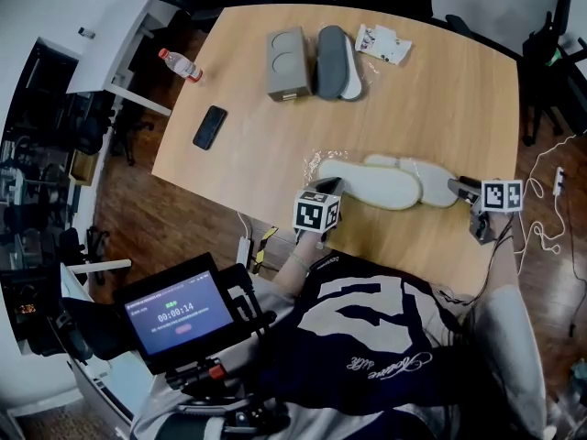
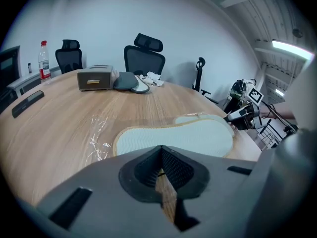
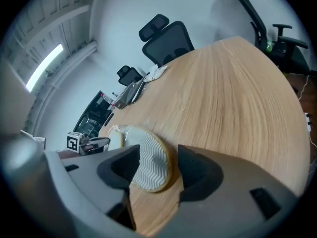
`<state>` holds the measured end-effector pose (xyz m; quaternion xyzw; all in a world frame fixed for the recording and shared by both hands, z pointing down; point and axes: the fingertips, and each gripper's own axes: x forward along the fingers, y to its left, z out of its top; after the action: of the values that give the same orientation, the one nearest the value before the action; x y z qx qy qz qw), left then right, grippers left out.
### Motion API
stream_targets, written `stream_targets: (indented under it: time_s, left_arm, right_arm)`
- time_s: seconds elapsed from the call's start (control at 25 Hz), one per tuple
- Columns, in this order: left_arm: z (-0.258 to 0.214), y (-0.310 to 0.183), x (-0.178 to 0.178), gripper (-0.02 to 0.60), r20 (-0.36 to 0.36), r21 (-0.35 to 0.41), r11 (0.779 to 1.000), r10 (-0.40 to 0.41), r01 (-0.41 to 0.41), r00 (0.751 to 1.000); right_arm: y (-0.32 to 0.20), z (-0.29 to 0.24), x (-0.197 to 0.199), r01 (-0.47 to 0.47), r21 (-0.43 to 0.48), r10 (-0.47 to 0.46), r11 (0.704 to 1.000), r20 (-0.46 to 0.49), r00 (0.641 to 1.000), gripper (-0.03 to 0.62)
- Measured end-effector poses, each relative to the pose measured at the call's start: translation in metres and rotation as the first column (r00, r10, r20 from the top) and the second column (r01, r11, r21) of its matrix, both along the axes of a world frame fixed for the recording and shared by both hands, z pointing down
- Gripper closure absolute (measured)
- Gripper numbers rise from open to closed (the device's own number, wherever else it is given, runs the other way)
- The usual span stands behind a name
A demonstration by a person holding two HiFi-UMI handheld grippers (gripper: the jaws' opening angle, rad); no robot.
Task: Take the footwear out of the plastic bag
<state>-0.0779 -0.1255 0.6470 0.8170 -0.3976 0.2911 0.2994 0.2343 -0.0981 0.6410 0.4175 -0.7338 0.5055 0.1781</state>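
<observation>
Two white slippers lie sole up, side by side, near the table's front edge: one point(image 1: 371, 183) on the left, the other point(image 1: 417, 174) to its right. Crumpled clear plastic bag point(image 1: 316, 160) shows at their left end and also point(image 2: 99, 135) in the left gripper view. My left gripper point(image 1: 328, 186) sits at the near slipper's point(image 2: 178, 138) left end; its jaws point(image 2: 161, 155) meet, and I see nothing between them. My right gripper point(image 1: 456, 187) stands open at the slippers' right end. A slipper's rounded end point(image 3: 148, 165) lies between its jaws point(image 3: 158, 166), which do not touch it.
At the table's far side are a grey box point(image 1: 287, 62), a grey pair of slippers point(image 1: 337, 62) and a printed packet point(image 1: 383, 42). A black phone point(image 1: 210, 126) and a water bottle point(image 1: 181, 64) lie left. Office chairs point(image 2: 143, 58) stand round the table.
</observation>
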Motion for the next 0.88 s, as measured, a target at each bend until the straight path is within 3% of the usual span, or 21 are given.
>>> stream_targets:
  time_s: [0.16,0.2,0.24,0.56,0.76,0.88]
  left_arm:
    - [-0.004,-0.001,0.001,0.578,0.004,0.000,1.000,-0.020,0.020,1.000]
    - [-0.003,-0.001,0.003,0.578,0.003,-0.001,1.000,-0.023,0.023,1.000]
    - [-0.002,-0.001,0.004,0.578,0.000,-0.002,1.000,-0.024,0.024,1.000]
    - [0.003,-0.006,-0.003,0.578,0.000,0.001,1.000,-0.029,0.029,1.000]
    - [0.006,-0.005,-0.006,0.578,0.008,0.007,0.999,-0.032,0.032,0.999]
    - [0.003,-0.005,-0.005,0.578,0.010,0.010,0.999,-0.033,0.033,0.999]
  right_arm:
    - [0.015,0.000,-0.007,0.142,-0.065,-0.145,0.988,-0.043,0.988,0.426]
    - [0.019,0.001,-0.005,0.151,-0.072,-0.155,0.986,-0.060,0.986,0.467]
    - [0.023,0.002,-0.005,0.144,-0.076,-0.149,0.987,-0.059,0.987,0.467]
    - [0.049,-0.023,0.007,-0.108,0.025,0.107,0.994,0.026,0.994,0.539]
    - [0.078,-0.067,0.027,-0.229,0.124,0.221,0.965,0.076,0.972,0.554]
    - [0.088,-0.120,0.029,-0.228,0.261,0.202,0.938,0.123,0.972,0.560]
